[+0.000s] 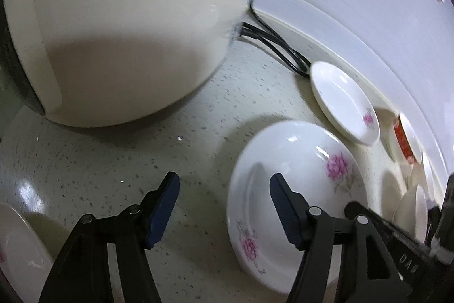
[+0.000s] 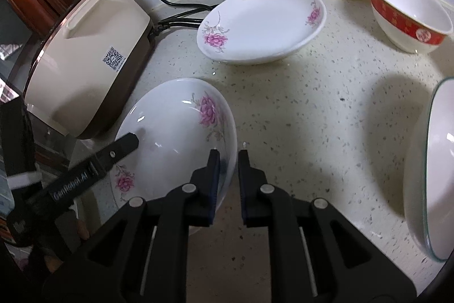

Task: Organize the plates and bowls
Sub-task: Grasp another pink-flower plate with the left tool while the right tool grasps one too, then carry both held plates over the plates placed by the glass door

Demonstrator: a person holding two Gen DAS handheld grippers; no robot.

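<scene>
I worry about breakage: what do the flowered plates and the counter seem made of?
Flowered plates: likely glazed ceramic or porcelain, going by the glossy white highlights and printed pink flowers. Counter: looks like polished speckled stone or composite, hard, so set plates down gently.

On the table (image 2: pixel 298 118) — near plate (image 2: pixel 181 132) just right of the cooker (image 2: pixel 85 56); second plate (image 2: pixel 264 24) behind it — bowl (image 2: pixel 408 16) far right.

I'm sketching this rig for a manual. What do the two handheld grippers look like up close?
Both are matte black plastic. The left gripper and right gripper each have two angular linkage fingers joined by silver round pivot pins, tipped with dark blue ribbed pads. White lettering runs along the side of the left gripper's finger.
</scene>
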